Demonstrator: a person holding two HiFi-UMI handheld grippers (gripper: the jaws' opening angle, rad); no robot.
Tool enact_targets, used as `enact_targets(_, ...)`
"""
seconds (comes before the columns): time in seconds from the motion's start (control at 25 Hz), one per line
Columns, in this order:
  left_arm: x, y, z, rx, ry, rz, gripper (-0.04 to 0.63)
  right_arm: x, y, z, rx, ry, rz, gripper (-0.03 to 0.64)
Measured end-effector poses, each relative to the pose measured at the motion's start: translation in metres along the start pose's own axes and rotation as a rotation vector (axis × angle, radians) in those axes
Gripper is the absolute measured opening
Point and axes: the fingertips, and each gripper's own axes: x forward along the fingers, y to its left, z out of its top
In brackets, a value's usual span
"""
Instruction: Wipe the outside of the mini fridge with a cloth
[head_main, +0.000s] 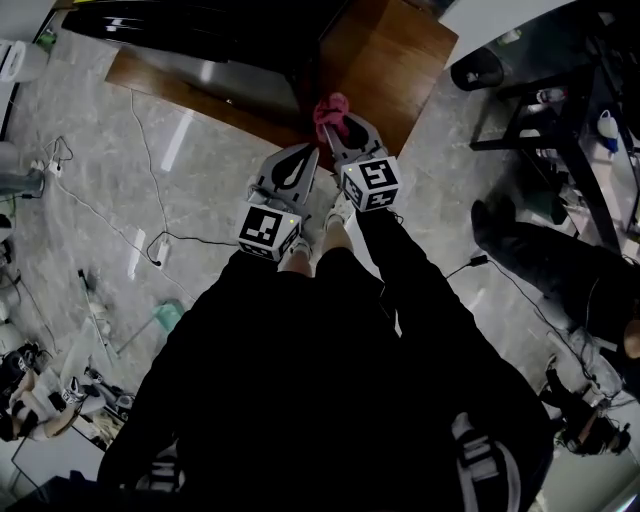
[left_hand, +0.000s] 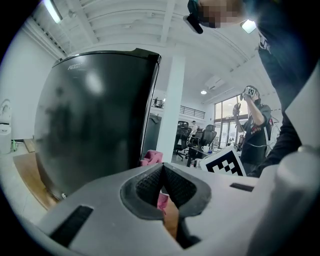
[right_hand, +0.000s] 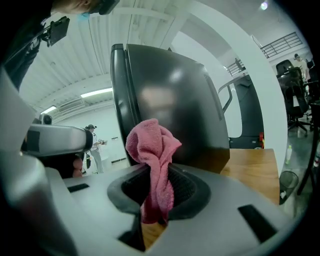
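Seen from above, a black glossy mini fridge stands at the far side on a brown wooden platform, which rests on a grey marbled tile floor. The grey right gripper reaches toward the platform with a crumpled pink cloth bunched at its jaw tips. The grey left gripper is just beside it on the left and slightly nearer, its jaws drawn to a point. A thin white cable trails over the floor at the left. At the right, another person in black crouches near a black metal-framed table.
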Motion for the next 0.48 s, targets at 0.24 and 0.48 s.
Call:
enact_targets(0.24, 0.018, 0.001, -0.005, -0.011, 0.019, 0.010, 0.006, 0.016, -0.008, -0.003, -0.019, 0.007, 0.021, 0.084)
enact_targets(0.48, 0.044, 0.004, -0.005, -0.014, 0.025, 0.022, 0.006, 0.027, -0.030, -0.008, 0.010, 0.012, 0.047, 0.084)
